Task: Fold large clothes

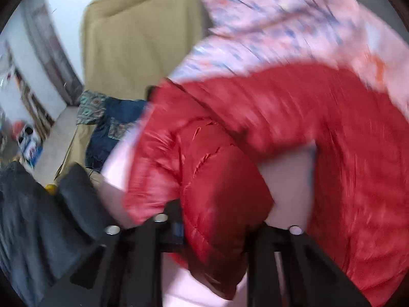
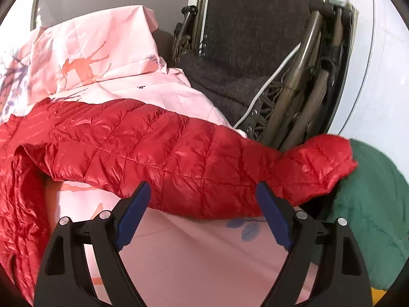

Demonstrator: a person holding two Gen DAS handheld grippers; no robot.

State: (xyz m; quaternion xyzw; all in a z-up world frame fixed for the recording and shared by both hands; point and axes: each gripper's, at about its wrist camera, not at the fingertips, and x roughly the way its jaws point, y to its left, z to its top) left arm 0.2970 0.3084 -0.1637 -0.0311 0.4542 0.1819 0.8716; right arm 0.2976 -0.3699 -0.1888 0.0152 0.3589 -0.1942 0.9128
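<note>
While quilted, red jacket (image 2: 158, 148), glossy, rumpled

Glossy red quilted jacket (image 2: 143, 143) on pink deer-print sheet (image 2: 84, 58), beside green blanket (image 2: 370, 204)

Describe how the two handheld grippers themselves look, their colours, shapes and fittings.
The right gripper has a black plastic frame with triangular cut-outs, round silver pivot pins and two flat blue pads lining its jaws. The left gripper shows the same black frame and silver pins; a sliver of blue shows beside red fabric. No cables, markings, hands or sleeves are visible.
</note>
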